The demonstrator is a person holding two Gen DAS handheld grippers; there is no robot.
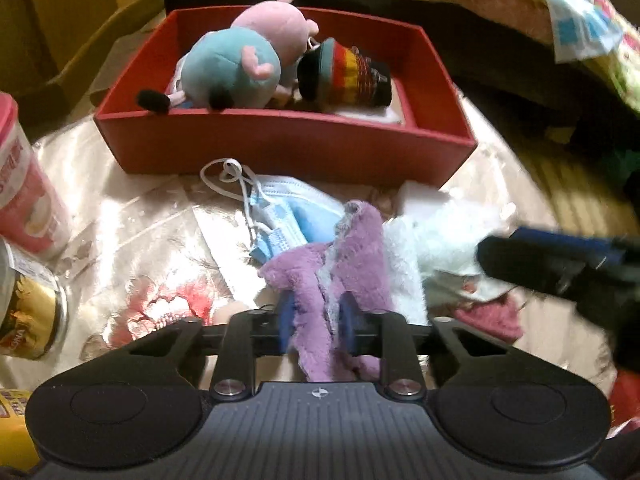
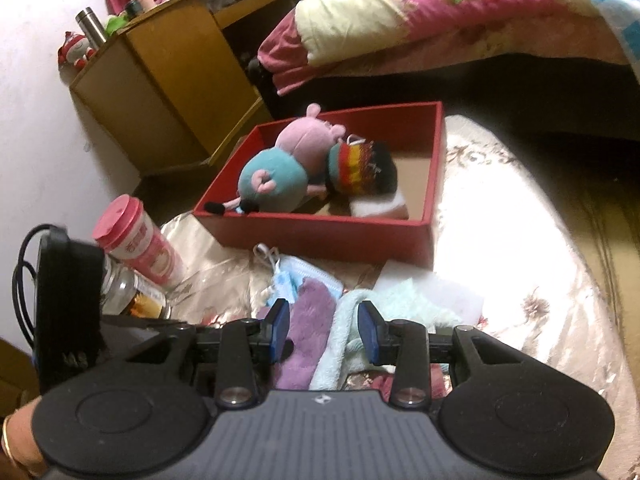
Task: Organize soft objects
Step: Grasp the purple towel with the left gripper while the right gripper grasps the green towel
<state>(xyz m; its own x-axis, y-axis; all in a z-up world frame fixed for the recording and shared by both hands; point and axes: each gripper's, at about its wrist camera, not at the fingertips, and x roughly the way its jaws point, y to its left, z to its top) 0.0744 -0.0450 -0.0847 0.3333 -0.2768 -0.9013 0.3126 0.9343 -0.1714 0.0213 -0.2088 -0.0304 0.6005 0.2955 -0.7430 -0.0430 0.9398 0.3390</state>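
Left claw [image 1: 316, 316] clamped on purple cloth [image 1: 340, 264], low centre of the left view, short of the red box [image 1: 288, 140] above. Right claw [image 2: 323, 330] apart, hovering over pale green towel [image 2: 340, 332], gripping nothing. Likely snags: purple cloth dragging the blue masks [image 1: 280, 216] and towel along, being tangled together; thin pinch slipping mid-lift; plush pig [image 1: 236, 68] and striped hat [image 1: 344, 76] crowding the box's left half.
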